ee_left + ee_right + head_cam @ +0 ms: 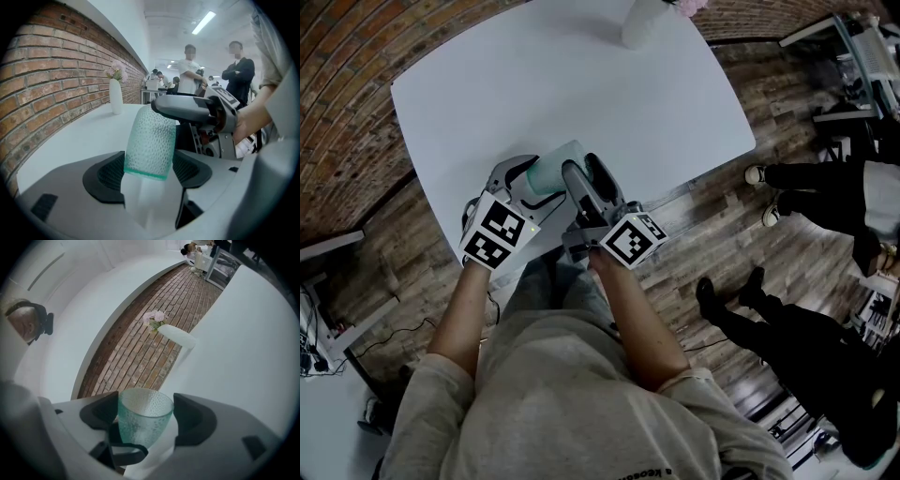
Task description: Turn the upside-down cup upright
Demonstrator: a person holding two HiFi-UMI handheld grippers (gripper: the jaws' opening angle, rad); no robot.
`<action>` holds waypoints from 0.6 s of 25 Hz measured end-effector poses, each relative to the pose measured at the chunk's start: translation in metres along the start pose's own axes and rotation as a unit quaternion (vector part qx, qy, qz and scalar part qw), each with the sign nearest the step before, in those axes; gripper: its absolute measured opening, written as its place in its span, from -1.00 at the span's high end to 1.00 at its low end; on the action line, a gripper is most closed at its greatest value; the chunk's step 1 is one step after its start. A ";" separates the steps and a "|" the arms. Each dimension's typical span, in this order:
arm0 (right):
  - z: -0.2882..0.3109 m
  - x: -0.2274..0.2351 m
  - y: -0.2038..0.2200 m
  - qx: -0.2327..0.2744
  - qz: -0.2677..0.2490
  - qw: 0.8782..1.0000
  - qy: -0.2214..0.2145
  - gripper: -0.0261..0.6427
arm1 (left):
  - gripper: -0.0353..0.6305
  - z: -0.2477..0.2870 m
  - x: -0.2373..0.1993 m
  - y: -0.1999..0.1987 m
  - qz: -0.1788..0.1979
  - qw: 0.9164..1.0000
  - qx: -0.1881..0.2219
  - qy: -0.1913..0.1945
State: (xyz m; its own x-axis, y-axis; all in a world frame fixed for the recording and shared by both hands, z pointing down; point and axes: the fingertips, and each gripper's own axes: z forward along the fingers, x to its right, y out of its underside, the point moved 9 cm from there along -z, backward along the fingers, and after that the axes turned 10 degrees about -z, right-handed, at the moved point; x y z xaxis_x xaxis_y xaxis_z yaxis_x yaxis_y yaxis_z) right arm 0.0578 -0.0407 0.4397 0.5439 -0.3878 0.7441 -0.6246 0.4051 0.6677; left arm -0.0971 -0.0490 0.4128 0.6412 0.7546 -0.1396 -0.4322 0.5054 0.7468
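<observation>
Step in hand, as I read it: a mid-air pass of the cup (pixel 555 169) between tools, part-way through the turn. The cup sits at the near edge of the table (pixel 581 84), at 12 o'clock from the person's hands. It appears tipped and clear of the top, though the head view does not settle that. The left gripper (pixel 149 171) is clamped on the thick-banded end, with a pad against each side. It comes in from 8 o'clock in the head view. The right gripper (pixel 146 418) comes in from 4 o'clock with jaws spread wide at the open-mouth end. Both its pads seem to meet the glass. Next move likely needs a firm right hold before the left lets go. Then roll the mouth upward and set the base down. Vase (pixel 642 21) stands at 12 o'clock, well apart.
</observation>
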 end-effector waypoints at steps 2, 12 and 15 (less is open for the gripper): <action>0.000 0.001 0.000 -0.001 0.003 1.000 -0.001 -0.17 | -0.08 0.000 0.000 0.000 0.002 1.000 -0.001 -0.001; -0.005 0.007 0.005 -0.005 0.043 0.999 -0.004 -0.15 | -0.09 0.004 0.002 0.001 0.029 0.999 -0.020 0.003; -0.005 0.009 0.008 -0.006 0.049 0.999 -0.002 -0.16 | -0.08 0.004 0.001 0.002 0.034 0.999 -0.029 0.003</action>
State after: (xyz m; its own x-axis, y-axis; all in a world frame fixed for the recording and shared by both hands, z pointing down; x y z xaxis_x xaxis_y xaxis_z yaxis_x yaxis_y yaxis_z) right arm 0.0608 -0.0368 0.4517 0.4787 -0.3490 0.8057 -0.6674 0.4516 0.5921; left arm -0.0949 -0.0486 0.4167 0.6049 0.7908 -0.0939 -0.5112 0.4759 0.7157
